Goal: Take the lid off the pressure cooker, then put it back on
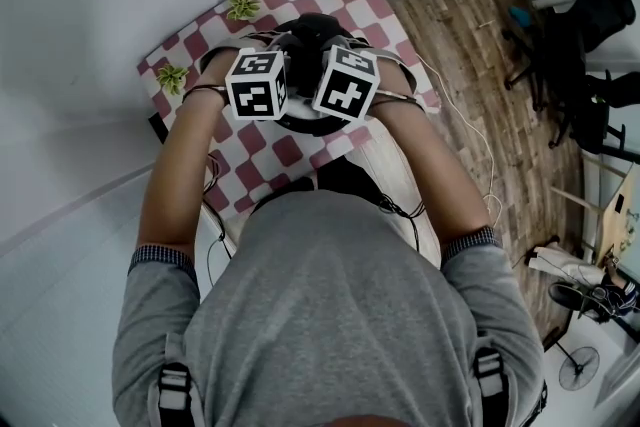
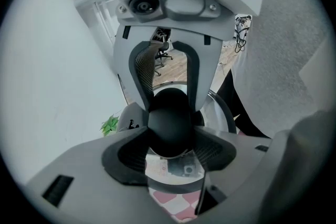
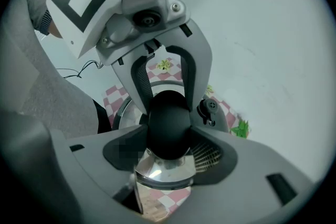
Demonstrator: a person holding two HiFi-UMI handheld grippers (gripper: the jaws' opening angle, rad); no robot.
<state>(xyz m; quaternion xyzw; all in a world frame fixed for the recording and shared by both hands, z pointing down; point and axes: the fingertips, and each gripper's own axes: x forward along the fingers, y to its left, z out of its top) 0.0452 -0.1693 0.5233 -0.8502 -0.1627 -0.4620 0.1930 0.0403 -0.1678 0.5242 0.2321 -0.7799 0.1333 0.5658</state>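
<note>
The left gripper (image 2: 169, 139) is pinching the round black plastic knob (image 2: 169, 115) of the shiny steel pressure-cooker lid (image 3: 164, 171) from one side. The right gripper (image 3: 168, 141) is clamping the same knob from the opposite side. The lid is hanging or sitting above the red-and-white checked tablecloth (image 1: 285, 150). Removal seems to be only beginning, with replacing still to come. The grippers are hiding the pot, so I cannot tell whether the lid is seated or raised.
</note>
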